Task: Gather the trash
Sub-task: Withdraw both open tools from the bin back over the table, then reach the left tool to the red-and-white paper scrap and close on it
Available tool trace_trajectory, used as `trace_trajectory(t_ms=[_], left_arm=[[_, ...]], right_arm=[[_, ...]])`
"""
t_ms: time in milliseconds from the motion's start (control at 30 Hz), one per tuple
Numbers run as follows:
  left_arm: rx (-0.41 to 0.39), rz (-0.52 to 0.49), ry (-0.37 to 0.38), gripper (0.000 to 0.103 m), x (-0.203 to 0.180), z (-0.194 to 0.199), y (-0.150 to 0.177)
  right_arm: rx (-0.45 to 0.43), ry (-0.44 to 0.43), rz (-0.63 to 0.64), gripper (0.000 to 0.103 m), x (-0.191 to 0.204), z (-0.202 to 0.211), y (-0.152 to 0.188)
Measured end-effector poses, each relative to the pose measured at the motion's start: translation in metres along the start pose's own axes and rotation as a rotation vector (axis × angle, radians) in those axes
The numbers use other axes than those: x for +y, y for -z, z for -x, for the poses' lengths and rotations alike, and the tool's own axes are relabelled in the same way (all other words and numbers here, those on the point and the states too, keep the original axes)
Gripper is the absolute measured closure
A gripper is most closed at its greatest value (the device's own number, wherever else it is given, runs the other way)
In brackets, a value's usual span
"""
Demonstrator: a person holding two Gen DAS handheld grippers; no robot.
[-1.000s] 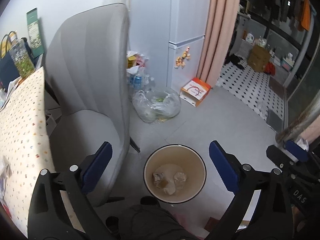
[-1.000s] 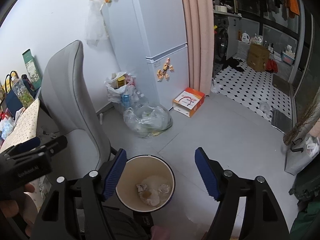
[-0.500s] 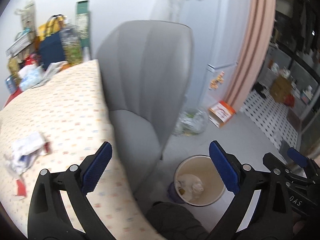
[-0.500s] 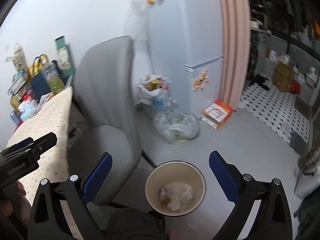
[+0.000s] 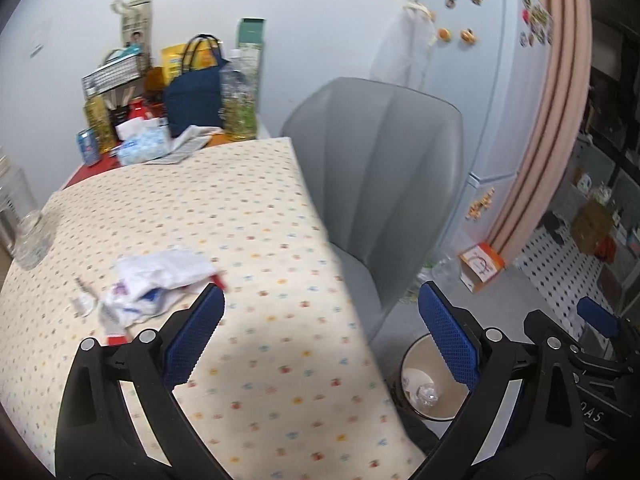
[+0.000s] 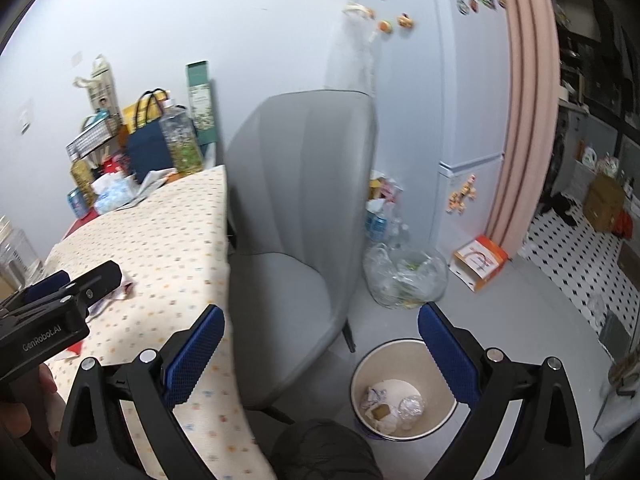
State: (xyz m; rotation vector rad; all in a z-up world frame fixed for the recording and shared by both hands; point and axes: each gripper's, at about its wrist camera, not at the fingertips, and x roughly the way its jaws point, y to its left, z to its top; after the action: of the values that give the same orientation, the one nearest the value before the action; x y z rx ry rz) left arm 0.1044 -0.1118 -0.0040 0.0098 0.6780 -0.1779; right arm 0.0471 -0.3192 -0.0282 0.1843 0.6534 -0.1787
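White crumpled wrappers (image 5: 154, 286) with blue print and red scraps, lying loose on the dotted cloth of the worktop (image 5: 256, 216), toward its left side, just ahead of the left gripper (image 5: 320, 340) and off to the left of its line. Probably thin plastic or paper: very light, soft, springy once squeezed, likely to slide on the cloth rather than lift if only nudged. Nothing fragile about it. Best taken at the thickest bunched part in the middle of the heap, jaws coming down astride the crumple so several layers get pinched together; a bite on a single flat edge would likely slip out or tear. Small red scrap at the near edge possibly separate, needing its own pass; too blurred to tell.

Left gripper spread wide, nothing between its blue pads. Right gripper (image 6: 320, 344) likewise fully spread and empty, hanging over the gap between the grey chair (image 6: 296, 208) and the bin (image 6: 404, 392). Bin on the floor beside the chair, below the worktop's corner, already holding crumpled paper and a ball of clear film. Light load likely to flutter on release, so worth dropping low over the rim.
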Motion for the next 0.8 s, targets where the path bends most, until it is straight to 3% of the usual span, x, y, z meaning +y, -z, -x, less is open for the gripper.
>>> trace_trajectory(t_ms=[367, 800], left_arm=[[-0.046, 0.086, -0.072, 0.007, 0.058, 0.040, 0.014], [-0.049, 0.162, -0.146, 0.007, 0.118, 0.063, 0.039]], right_arm=[[-0.047, -0.059, 0.092, 0.008, 0.061, 0.030, 0.002], [-0.048, -0.089, 0.138, 0.008, 0.113, 0.033, 0.011]])
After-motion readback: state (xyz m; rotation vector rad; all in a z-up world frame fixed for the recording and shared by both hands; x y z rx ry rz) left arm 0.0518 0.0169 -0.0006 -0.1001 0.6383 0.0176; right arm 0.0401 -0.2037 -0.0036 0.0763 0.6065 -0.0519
